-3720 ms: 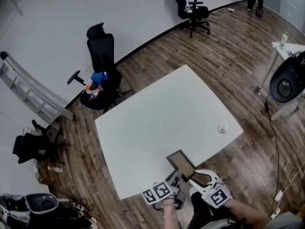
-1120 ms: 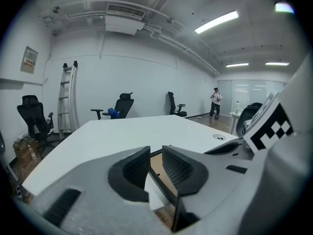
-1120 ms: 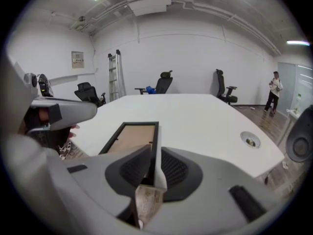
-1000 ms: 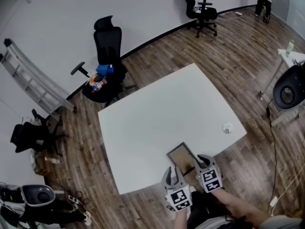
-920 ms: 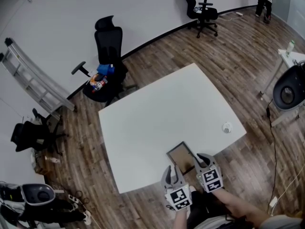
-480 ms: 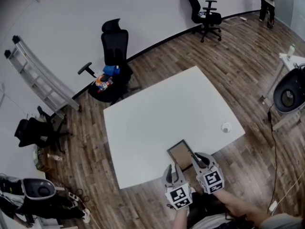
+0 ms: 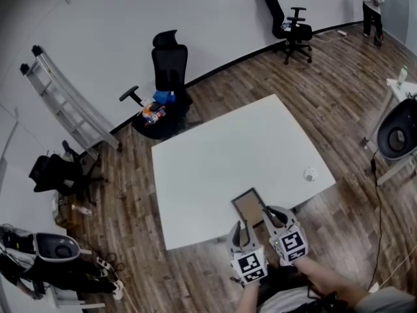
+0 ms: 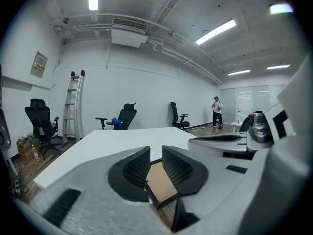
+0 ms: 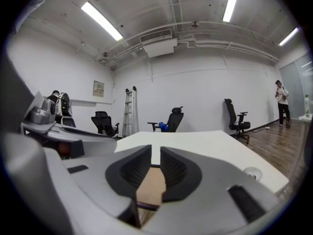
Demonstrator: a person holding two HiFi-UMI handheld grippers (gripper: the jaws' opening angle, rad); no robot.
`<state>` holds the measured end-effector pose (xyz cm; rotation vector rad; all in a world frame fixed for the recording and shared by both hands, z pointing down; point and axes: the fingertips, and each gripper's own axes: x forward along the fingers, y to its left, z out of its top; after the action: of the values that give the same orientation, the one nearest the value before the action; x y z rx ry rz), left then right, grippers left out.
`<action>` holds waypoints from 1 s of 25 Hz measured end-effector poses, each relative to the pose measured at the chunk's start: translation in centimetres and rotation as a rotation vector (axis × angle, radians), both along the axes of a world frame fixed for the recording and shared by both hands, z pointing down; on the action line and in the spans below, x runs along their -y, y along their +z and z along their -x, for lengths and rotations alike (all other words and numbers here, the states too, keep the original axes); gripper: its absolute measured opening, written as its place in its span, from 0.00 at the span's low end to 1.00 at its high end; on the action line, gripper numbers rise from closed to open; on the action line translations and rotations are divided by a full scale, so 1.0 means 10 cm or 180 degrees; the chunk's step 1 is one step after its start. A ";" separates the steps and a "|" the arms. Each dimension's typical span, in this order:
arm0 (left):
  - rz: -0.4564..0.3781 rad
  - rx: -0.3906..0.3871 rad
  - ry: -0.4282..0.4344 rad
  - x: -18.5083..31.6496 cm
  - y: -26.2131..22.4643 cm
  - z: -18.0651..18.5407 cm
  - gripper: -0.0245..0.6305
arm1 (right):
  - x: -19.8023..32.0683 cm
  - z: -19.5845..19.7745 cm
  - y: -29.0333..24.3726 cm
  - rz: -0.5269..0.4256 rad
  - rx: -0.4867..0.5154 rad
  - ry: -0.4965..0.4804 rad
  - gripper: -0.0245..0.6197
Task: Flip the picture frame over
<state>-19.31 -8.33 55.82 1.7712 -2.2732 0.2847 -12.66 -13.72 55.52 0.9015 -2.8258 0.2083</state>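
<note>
The picture frame (image 7: 249, 207) lies flat on the white table (image 7: 221, 155) near its front edge, brown backing up inside a dark rim. My left gripper (image 7: 242, 230) hovers just short of the frame's near left corner. My right gripper (image 7: 272, 215) is over its near right side. In the left gripper view the frame (image 8: 161, 182) shows through the narrow gap of the left gripper (image 8: 156, 155), below the pads. The right gripper (image 9: 156, 155) shows the frame (image 9: 151, 187) the same way. The right jaws have just been closing, with nothing gripped between them. Both are open.
A small round white disc (image 7: 309, 173) sits near the table's right corner. Beyond the table are a black office chair (image 7: 169, 64) with blue items, a ladder (image 7: 65, 100) against the wall, another chair (image 7: 290, 15) and a person (image 7: 373, 5). A white side table (image 7: 404, 87) stands at right.
Both grippers have lifted a little above the table edge while the frame has stayed flat with its brown back up. 3.7 s ago the right gripper was at the frame's near edge.
</note>
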 end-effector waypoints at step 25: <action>-0.0047 0.0023 -0.0048 0.04 -0.15 0.03 0.16 | -0.02 0.09 -0.20 -0.0021 0.0076 -0.0106 0.05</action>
<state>-19.57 -8.75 54.29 1.7621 -2.2985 0.2725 -13.54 -13.56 53.52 0.8584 -2.8627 0.2070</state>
